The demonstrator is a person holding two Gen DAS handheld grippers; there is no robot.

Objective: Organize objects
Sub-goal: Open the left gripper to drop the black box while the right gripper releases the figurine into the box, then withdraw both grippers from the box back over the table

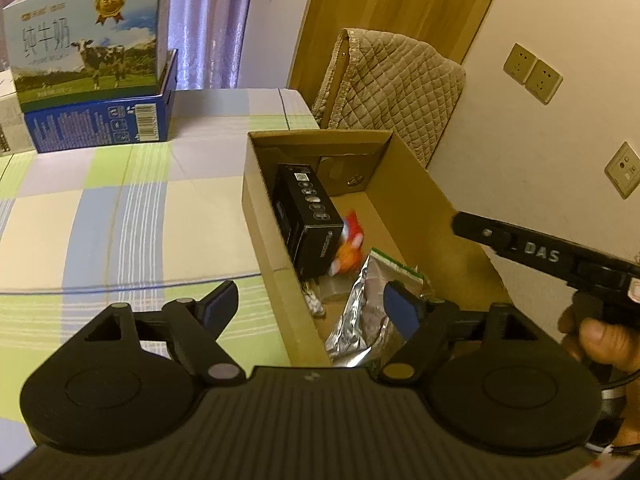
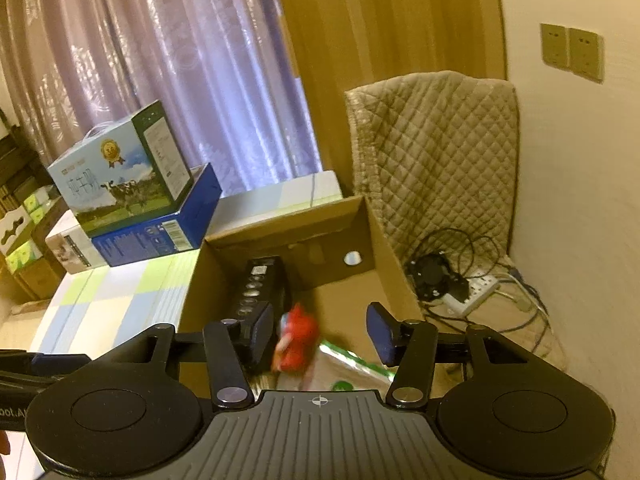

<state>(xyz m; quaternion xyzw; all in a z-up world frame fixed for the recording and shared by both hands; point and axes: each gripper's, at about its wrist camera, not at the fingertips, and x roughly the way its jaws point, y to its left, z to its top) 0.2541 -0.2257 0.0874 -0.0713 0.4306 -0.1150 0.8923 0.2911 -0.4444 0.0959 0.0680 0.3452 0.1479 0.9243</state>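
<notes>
The left gripper [image 1: 310, 304] hung over the near left corner of an open cardboard box [image 1: 264, 216], its jaws spread wide and holding nothing — one blue pad above the checked cloth of the bench [image 1: 120, 208], the other above the box's contents. The right gripper [image 2: 322, 330] also stood with its jaws apart and empty, aimed down into the same box [image 2: 200, 276] from its near end.

The box sat at the bench's right edge, beside a chair draped in a quilted cover [image 1: 384, 80]. Inside, a black carton [image 1: 308, 216] leaned along the left wall. Just right of it was a red and orange toy [image 1: 348, 248], blurred, so its exact form could not be told; in the right wrist view the toy [image 2: 298, 344] appeared between the two pads but touching neither. Nearer the camera lay a crumpled foil bag [image 1: 356, 320] and a clear packet with a green strip [image 1: 396, 268], overlapping each other.

At the far left of the bench a milk carton with a cow picture [image 1: 88, 36] stood stacked on a blue box [image 1: 104, 120]. In the left wrist view a hand [image 1: 600, 336] gripped the black handle of the right gripper near the box's right wall. On the floor beyond the box lay a power strip [image 2: 476, 292] amid tangled cables.
</notes>
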